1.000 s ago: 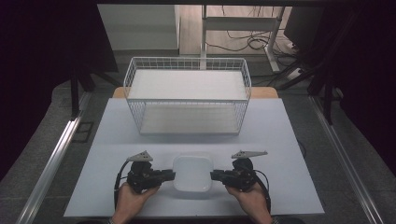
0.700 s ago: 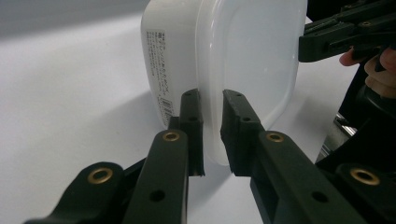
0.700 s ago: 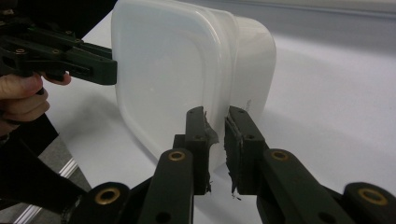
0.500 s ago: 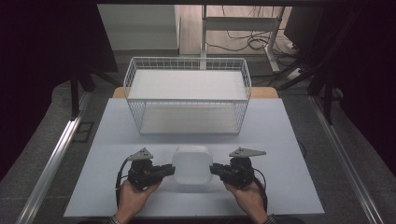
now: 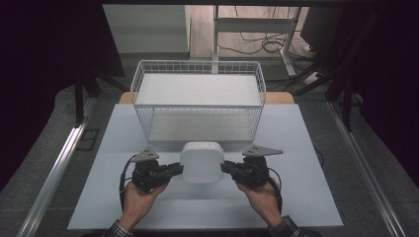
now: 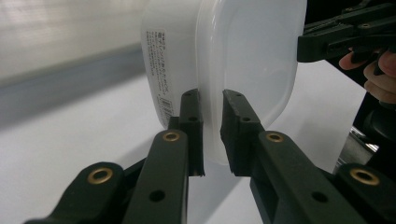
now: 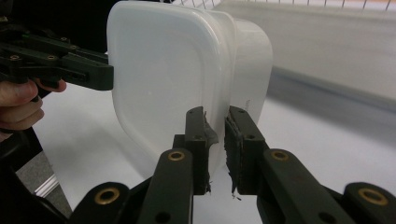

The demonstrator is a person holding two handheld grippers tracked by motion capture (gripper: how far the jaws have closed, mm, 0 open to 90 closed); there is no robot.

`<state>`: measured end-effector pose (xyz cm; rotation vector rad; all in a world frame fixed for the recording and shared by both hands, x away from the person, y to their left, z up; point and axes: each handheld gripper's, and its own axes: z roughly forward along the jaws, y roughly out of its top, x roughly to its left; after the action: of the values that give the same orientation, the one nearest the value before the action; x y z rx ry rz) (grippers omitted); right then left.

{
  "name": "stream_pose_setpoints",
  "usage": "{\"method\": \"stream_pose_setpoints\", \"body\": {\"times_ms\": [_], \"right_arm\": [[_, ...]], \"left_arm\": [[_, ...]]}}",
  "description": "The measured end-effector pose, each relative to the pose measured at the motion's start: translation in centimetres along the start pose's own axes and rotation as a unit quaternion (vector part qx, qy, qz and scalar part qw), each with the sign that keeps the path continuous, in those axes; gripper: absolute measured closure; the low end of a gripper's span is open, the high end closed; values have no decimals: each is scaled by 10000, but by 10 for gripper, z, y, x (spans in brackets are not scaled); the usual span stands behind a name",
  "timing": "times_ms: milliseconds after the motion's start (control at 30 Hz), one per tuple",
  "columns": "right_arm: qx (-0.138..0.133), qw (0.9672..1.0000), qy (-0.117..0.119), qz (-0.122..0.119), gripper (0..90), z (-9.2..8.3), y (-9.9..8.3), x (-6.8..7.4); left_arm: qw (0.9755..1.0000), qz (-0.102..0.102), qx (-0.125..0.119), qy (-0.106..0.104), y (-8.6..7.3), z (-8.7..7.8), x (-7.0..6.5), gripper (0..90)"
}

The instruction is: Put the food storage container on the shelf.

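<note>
High view: both hands [image 5: 141, 195] level, jaws pinching the container's [image 5: 201, 161] opposite rims.

One white plastic container [image 5: 200, 162] with its lid on sits at the lower centre of the high view. Two tools flank it: the left tool [image 5: 174, 169] at its left edge and the right tool [image 5: 229, 169] at its right edge (each clamped on the container's rim). Two hands [image 5: 141, 193] come in from the bottom edge. One white wire basket [image 5: 197, 101] stands in the upper middle. One worktop [image 5: 306, 187] carries everything.
</note>
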<state>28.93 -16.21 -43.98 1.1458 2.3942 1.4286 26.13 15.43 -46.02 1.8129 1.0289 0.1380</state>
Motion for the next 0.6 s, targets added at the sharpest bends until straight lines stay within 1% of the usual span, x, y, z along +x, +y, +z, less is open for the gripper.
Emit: {"method": "stream_pose_setpoints", "body": {"times_ms": [167, 267, 467, 600], "right_arm": [[-103, 9999, 1, -109, 787, -1, 14, 2], [-159, 9997, -12, -160, 788, -2, 22, 2], [-266, 9993, -30, -262, 787, -5, 36, 1], [-334, 9990, -34, -307, 786, -5, 44, 0]], "left_arm": [[9999, 82, -107, 54, 12, -6, 2, 798], [9997, 125, -187, 51, 19, -8, 2, 799], [9994, 163, -307, 70, 31, -12, 3, 798], [9991, 197, -347, 120, 38, -13, 3, 798]]}}
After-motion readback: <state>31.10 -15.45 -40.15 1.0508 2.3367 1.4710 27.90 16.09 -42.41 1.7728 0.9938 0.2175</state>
